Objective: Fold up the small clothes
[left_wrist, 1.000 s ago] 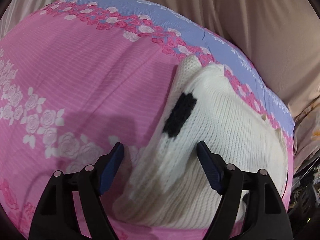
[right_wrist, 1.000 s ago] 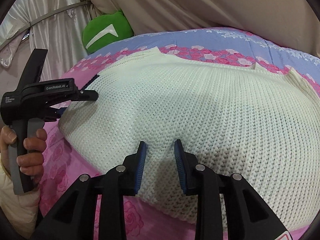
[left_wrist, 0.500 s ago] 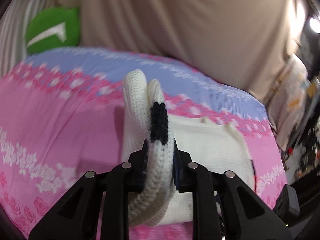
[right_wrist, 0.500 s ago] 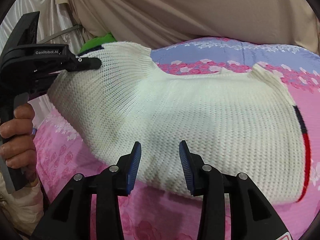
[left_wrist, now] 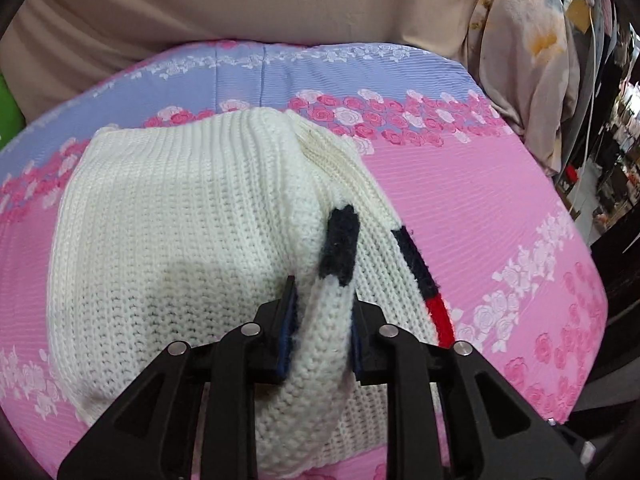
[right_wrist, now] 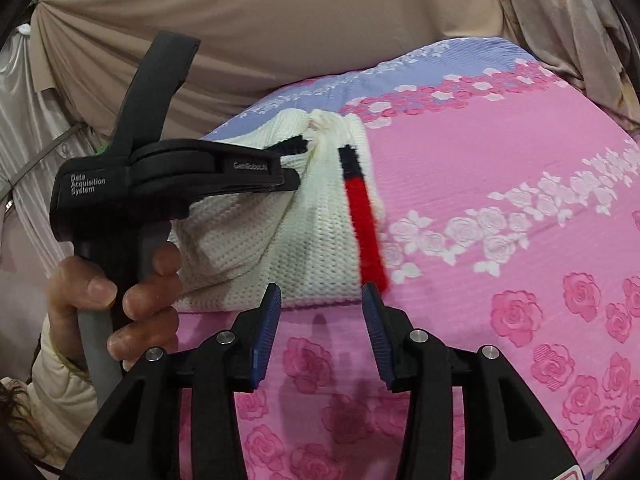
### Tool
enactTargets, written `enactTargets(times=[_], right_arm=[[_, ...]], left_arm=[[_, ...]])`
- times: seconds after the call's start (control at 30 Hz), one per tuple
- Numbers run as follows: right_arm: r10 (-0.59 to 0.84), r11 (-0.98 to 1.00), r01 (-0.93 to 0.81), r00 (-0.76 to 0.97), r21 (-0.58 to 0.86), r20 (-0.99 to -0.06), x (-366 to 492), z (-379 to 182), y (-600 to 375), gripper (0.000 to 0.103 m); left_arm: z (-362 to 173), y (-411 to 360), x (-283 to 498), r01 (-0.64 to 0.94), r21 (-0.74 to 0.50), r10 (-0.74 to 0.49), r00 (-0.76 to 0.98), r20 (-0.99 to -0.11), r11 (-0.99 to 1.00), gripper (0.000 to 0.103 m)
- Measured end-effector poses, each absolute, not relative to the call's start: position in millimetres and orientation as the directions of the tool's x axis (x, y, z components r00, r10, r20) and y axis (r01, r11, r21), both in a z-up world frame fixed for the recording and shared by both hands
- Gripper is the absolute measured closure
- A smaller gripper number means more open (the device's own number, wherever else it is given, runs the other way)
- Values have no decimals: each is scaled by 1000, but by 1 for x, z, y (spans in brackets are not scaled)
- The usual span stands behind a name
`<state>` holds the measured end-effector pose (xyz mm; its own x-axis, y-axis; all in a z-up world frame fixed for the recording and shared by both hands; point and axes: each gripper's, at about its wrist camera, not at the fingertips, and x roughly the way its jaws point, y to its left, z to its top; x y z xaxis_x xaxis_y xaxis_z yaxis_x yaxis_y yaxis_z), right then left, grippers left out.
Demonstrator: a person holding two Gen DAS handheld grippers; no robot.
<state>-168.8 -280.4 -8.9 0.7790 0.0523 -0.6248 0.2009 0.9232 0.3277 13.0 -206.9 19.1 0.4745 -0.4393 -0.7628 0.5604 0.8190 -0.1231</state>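
Two claws, one garment: left claw (left_wrist: 320,320) clamped on a fold of white knit sweater (left_wrist: 180,240), carried over its body on the bed (left_wrist: 500,220); right claw (right_wrist: 320,320) apart, empty — sweater's near hem just ahead, long axis running away.

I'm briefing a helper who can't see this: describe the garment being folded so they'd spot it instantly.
Look at the bed with the pink rose-print sheet and its lilac band at the far side. On it lies a cream knit sweater, partly folded, one edge pinched in the left hand-held gripper. It is the only garment there, marked by navy and red trim.
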Motion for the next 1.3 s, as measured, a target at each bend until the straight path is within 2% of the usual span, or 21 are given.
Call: enactTargets(times=[0.07,0.13,0.2,0.23,0.27,0.3,0.4,0.5,0.63,0.67,0.7,0.73,0.87,0.93,1.0,1.03,1.07,1.13,1.2,1.3], right_arm=[[51,920,206,782,334,-621,-169,-8,-288,61],[82,909,187,796,373,-600,-168,-2,-294,58],[122,902,147,814,405,-568,-162,7,-296,49],[137,902,127,821,412,-554,-157,12,-295,47],[153,901,107,828,421,-539,-153,17,-293,43],[179,896,80,835,438,-520,-147,21,-291,37],[242,887,21,830,462,-503,-124,27,-280,28],[267,888,11,800,460,-537,-96,22,-268,27],[308,887,-14,762,461,-570,-68,10,-252,27],[289,902,-14,764,432,-578,-63,8,-248,30],[268,916,-11,762,402,-589,-61,8,-246,58],[273,915,-19,762,402,-587,-60,10,-247,74],[407,783,-110,836,613,-369,-93,33,-291,85],[388,768,-62,837,637,-385,-103,24,-310,85],[319,794,81,788,602,-526,-100,-10,-325,85],[302,802,131,753,583,-585,-96,-26,-328,84],[312,788,151,738,597,-598,-98,-38,-330,84],[296,791,144,760,595,-578,-106,-26,-330,79],[183,850,167,796,500,-578,-114,-1,-324,58],[111,899,142,840,414,-531,-117,32,-314,44]], left_arm=[[36,-197,5,577,-160,-485,469,-738,801,72],[57,-174,0,589,-217,-544,460,-702,779,70],[77,-150,-4,565,-227,-551,507,-663,793,56],[87,-131,-5,543,-227,-545,545,-638,808,43],[93,-115,-5,519,-223,-530,577,-621,825,40],[96,-100,-3,485,-212,-502,609,-615,848,40],[88,-60,7,367,-159,-378,664,-645,916,40],[64,-27,15,272,-134,-286,655,-699,953,40],[42,-4,15,209,-122,-228,627,-745,970,40],[39,-3,14,210,-125,-231,622,-748,970,40],[38,-3,12,219,-129,-239,616,-751,967,40],[37,-7,11,244,-138,-262,605,-752,960,40],[38,-31,3,337,-183,-354,561,-748,923,40],[33,-46,3,366,-191,-374,537,-756,911,40],[25,-59,7,382,-187,-377,518,-768,905,40],[18,-66,10,387,-177,-370,508,-778,905,40],[11,-71,13,389,-168,-359,493,-793,906,39],[-1,-78,18,382,-158,-342,482,-807,911,37],[-2,-79,19,376,-155,-337,487,-806,913,35],[0,-79,18,381,-137,-327,496,-804,914,35]])
